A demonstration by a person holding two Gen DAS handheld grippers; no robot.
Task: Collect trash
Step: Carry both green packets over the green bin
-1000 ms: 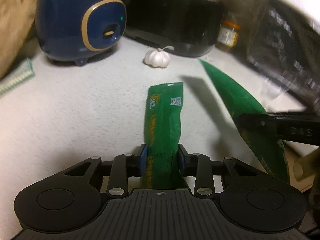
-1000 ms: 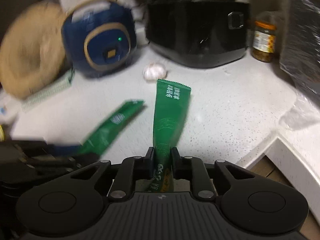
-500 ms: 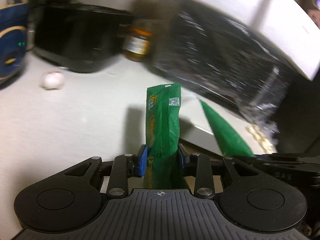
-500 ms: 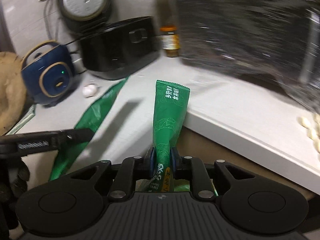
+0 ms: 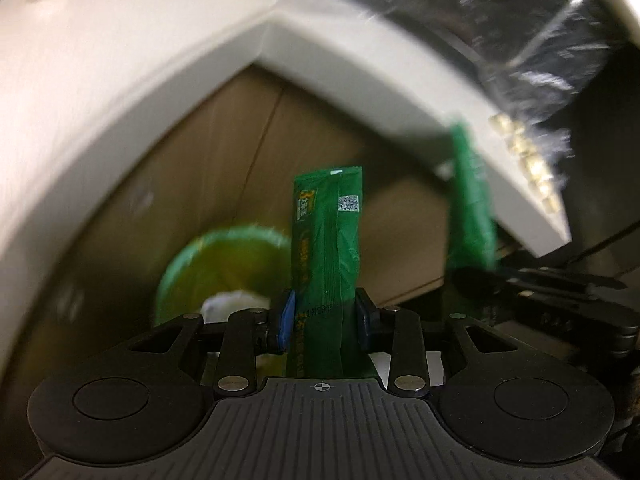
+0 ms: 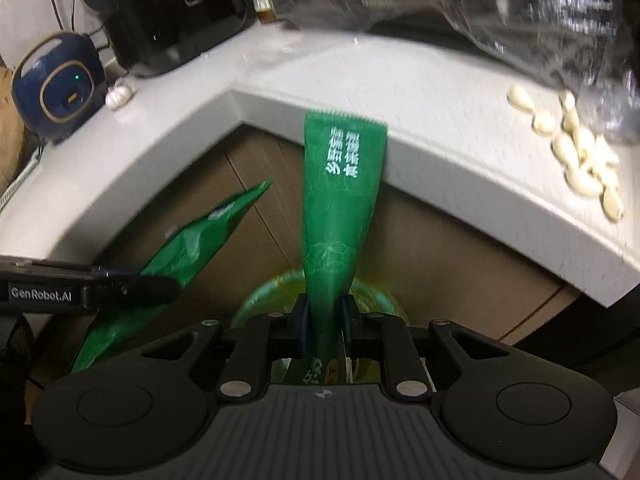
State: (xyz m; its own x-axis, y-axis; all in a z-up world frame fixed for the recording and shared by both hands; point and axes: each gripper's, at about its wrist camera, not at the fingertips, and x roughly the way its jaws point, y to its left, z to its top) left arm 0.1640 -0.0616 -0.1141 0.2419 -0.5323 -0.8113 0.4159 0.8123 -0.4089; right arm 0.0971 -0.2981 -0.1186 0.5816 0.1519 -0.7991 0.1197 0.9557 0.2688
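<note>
- Your left gripper (image 5: 325, 314) pinches a green wrapper (image 5: 326, 248) by its near end, and the pads sit fairly wide apart because the packet is broad there. The free end stands up and away from you, so nothing trails or snags.
- Your right gripper (image 6: 323, 322) is pressed nearly together on a second green wrapper (image 6: 340, 200), squeezed narrow at the pinch and fanning out to a serrated far edge.
- Both packets hang in the air off the white countertop (image 6: 440, 128), out over the wood-coloured cabinet front (image 5: 224, 152) below its inner corner.
- Both grippers tilt steeply downward and sit side by side; from the right wrist view the left one shows at the left edge with its packet slanting up and to the right.
- Below and just beyond the jaws is a round bin lined in green (image 5: 208, 264), with something pale already inside. Judging by that, you are carrying both wrappers to it, and holding them by one end means a simple release should drop them in.
- The left wrist view is blurred, so I cannot tell how squarely each packet sits over the opening.
- Peeled garlic cloves (image 6: 580, 160) lie on the counter at the right, beside a crinkled dark bag (image 6: 520, 8); a garlic bulb (image 6: 118, 94) and appliances sit far left.
</note>
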